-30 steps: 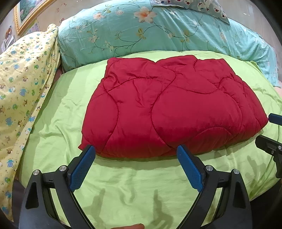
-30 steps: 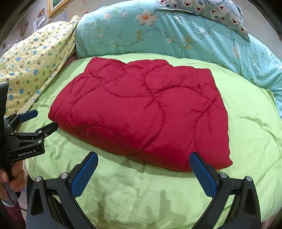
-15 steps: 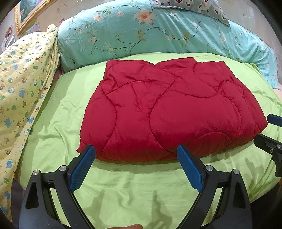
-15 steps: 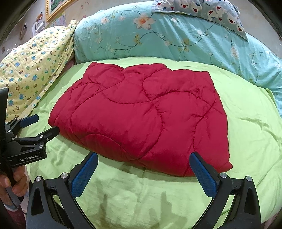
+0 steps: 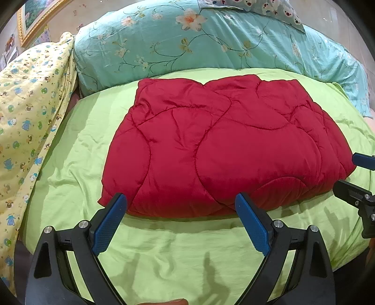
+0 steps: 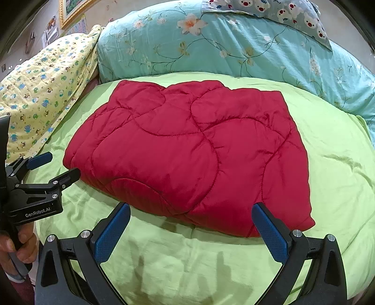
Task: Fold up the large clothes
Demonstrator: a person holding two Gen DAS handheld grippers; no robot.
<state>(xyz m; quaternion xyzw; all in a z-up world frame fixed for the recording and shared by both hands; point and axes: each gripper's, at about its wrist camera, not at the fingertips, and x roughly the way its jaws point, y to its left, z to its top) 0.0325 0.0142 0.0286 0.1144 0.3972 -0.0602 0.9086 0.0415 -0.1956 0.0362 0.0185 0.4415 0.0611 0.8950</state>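
A red quilted garment (image 5: 220,145) (image 6: 192,150) lies folded into a thick rectangle on the lime-green bed cover (image 5: 168,253) (image 6: 178,258). My left gripper (image 5: 180,199) stands open just short of the fold's near edge, with nothing between its blue pads (image 5: 107,225). My right gripper (image 6: 191,208) is open too, level with the near right corner of the fold and holding nothing. In the right wrist view the left gripper (image 6: 58,164) shows at the left edge, held by a hand (image 6: 14,248). In the left wrist view the right gripper (image 5: 351,170) shows at the right edge.
A teal floral duvet (image 5: 199,40) (image 6: 234,47) is piled behind the garment. A yellow animal-print quilt (image 5: 25,112) (image 6: 44,93) hangs at the left. A bear-print pillow (image 6: 276,11) lies on top at the back. A framed picture (image 5: 35,18) hangs on the wall.
Both grippers have drawn back and slightly up from the garment, so it sits lower in each view. The garment itself has not moved, and both grippers stayed open.
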